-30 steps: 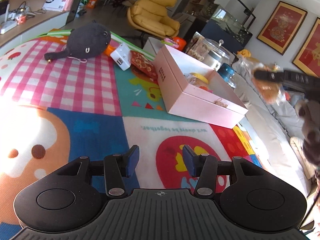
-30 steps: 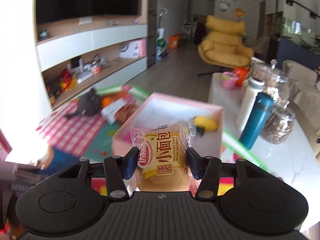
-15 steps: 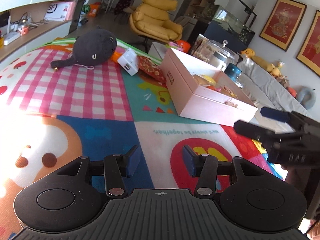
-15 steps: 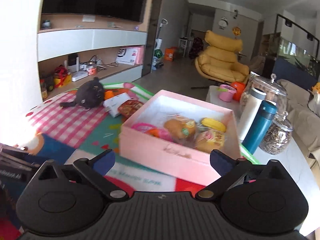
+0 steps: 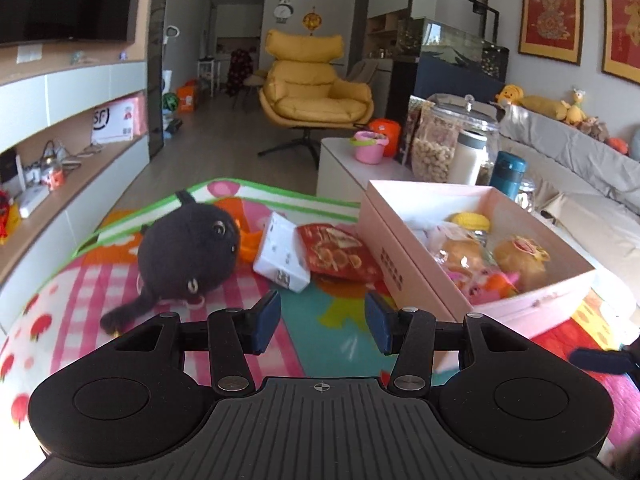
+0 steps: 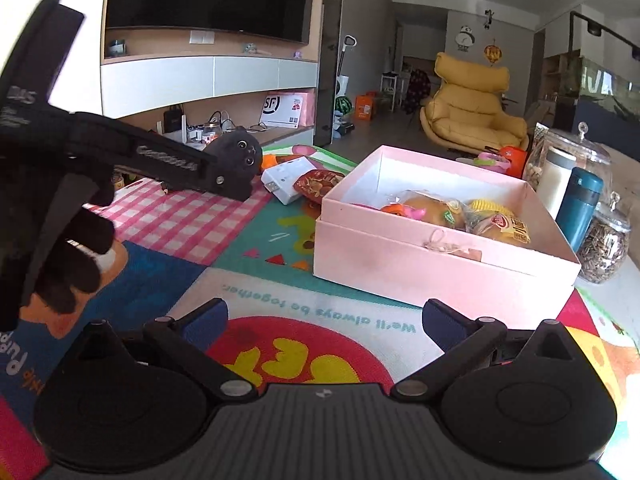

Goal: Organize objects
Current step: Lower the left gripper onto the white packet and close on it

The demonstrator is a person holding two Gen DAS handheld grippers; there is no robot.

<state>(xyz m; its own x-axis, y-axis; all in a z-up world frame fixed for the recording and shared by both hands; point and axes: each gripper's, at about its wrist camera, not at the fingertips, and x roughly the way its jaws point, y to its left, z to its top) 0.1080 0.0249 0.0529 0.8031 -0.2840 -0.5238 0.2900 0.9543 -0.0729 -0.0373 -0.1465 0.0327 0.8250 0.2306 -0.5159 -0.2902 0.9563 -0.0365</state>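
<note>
Beside one pink box (image 6: 420, 264) holding two bread packets (image 6: 502, 230), both grippers' fingers (image 5: 266, 320) gape, released.

The right gripper (image 6: 324, 320) is hovering over the colourful play mat (image 6: 320, 312), its fingers (image 6: 208, 316) spread wide with nothing between them. Ahead of the fingers the pink box (image 6: 436, 268) is lying open, holding wrapped buns (image 6: 500, 228). Far ahead on the left, the left gripper (image 6: 230, 186) is reaching beside the black plush toy (image 6: 240, 152).
</note>
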